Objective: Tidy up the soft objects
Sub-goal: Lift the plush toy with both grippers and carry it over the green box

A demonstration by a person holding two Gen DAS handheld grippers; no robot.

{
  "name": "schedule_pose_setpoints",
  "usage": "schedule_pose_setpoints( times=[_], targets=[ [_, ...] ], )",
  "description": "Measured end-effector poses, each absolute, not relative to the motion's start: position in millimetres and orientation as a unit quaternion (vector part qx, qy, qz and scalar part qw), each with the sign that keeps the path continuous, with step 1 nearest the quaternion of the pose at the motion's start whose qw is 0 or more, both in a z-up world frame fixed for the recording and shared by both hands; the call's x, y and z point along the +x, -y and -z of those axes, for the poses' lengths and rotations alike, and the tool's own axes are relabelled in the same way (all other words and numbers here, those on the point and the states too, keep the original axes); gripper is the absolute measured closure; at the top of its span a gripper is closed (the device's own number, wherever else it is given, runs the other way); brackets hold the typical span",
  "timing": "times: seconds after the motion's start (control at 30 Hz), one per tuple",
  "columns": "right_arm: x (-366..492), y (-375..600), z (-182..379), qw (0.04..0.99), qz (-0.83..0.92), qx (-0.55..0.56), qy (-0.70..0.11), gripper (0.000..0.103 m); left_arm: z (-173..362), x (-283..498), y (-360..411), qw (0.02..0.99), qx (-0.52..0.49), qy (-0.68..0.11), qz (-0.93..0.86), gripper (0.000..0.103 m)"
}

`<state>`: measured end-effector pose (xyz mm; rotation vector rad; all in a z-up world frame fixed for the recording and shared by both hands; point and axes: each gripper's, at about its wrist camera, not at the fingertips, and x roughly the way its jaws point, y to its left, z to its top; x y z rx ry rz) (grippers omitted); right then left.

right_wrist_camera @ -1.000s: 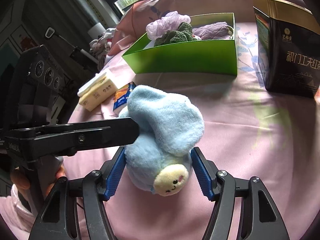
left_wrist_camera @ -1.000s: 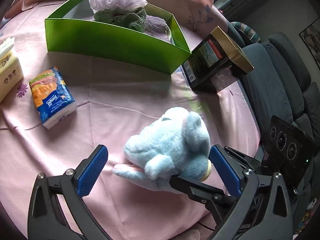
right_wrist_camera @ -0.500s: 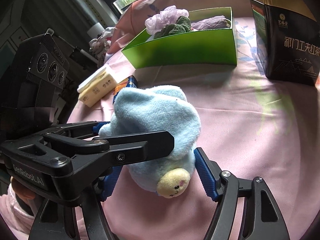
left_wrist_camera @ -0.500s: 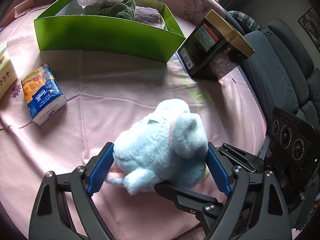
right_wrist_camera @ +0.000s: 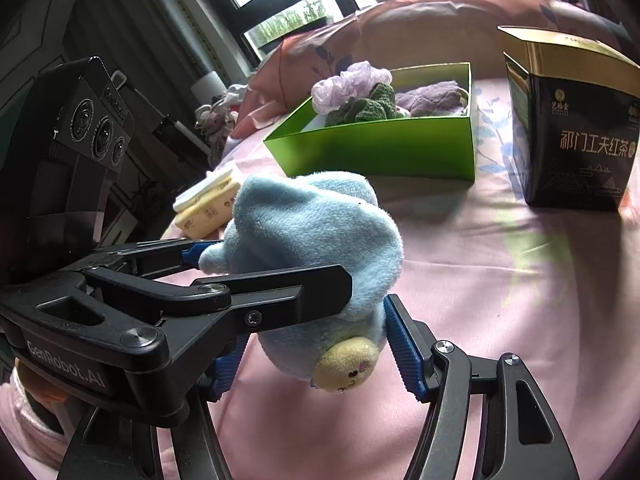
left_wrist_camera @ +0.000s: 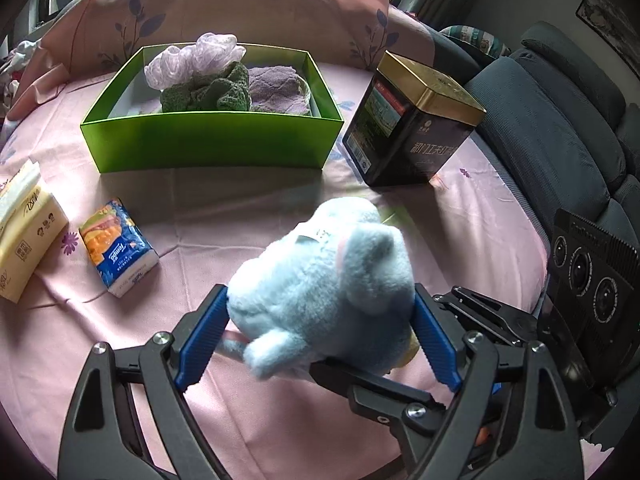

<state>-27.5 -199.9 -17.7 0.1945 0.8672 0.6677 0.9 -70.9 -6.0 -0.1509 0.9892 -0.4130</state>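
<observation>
Pink tablecloth (left_wrist_camera: 248, 200), blue plush toy (left_wrist_camera: 320, 288) now lifted, both tongs clamping.

The left gripper (right_wrist_camera: 280, 308) carries "GenRobot.AI" in raised letters on its black body, seen from the right wrist. The dark tea tin (right_wrist_camera: 576, 128) with the gold top shows gold Chinese characters, 祁门工夫红茶, across its front. The blue tissue pack (left_wrist_camera: 118, 254) bears the brand "Tempo" in white. The cream tissue packs (left_wrist_camera: 24, 236) have script and small print too small to read.
</observation>
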Motion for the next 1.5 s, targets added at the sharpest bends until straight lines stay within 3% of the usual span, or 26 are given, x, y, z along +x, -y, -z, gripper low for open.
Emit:
schedule_pose_setpoints(
  times=[0.77, 1.5],
  targets=[
    [-1.8, 178.9, -22.1, 0.888, -0.326, 0.022, -0.324, 0.036, -35.7, 17.9, 63.5, 0.893, -0.015, -0.409, 0.187, 0.016],
    [77.8, 165.6, -64.0, 0.914, -0.301, 0.022, -0.271, 0.036, -76.7, 98.5, 54.6, 0.908, 0.006, -0.375, 0.186, 0.016]
  ],
)
